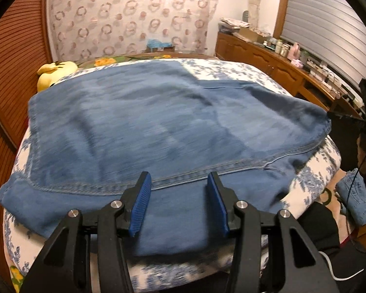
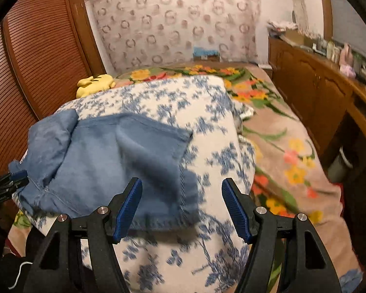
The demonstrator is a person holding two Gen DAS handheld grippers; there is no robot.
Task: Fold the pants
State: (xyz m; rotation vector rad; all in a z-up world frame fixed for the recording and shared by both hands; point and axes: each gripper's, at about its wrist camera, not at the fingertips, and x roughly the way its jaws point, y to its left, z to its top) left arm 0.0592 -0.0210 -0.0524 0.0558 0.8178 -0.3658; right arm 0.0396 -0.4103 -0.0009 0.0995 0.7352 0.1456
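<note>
Blue denim pants [image 1: 158, 127] lie folded across a white cushion with a blue floral print [image 2: 207, 127], which sits on a bed under a flowered blanket [image 2: 288, 146]. In the left wrist view the pants cover nearly the whole cushion top, a stitched seam running along their near side and a lower layer of denim spilling toward the camera past the cushion's front edge. The left gripper [image 1: 178, 183] hangs just above that near seam, its blue-padded fingers [image 1: 141, 202] partly apart with only cloth seen below them and nothing clamped. In the right wrist view the pants end in a frayed hem at the cushion's middle, leaving the cushion's right half bare. The right gripper [image 2: 181, 188] hovers over that hem edge, its fingers [image 2: 236, 210] spread wide and holding nothing; whether the left pad brushes the denim cannot be told through the blur. A yellow plush toy [image 2: 95, 84] rests beyond the cushion's far left corner, beside a louvred wooden door [image 2: 44, 48]. To the cushion's right the blanket runs open up to a wooden cabinet [image 2: 312, 90] cluttered with bottles.
</note>
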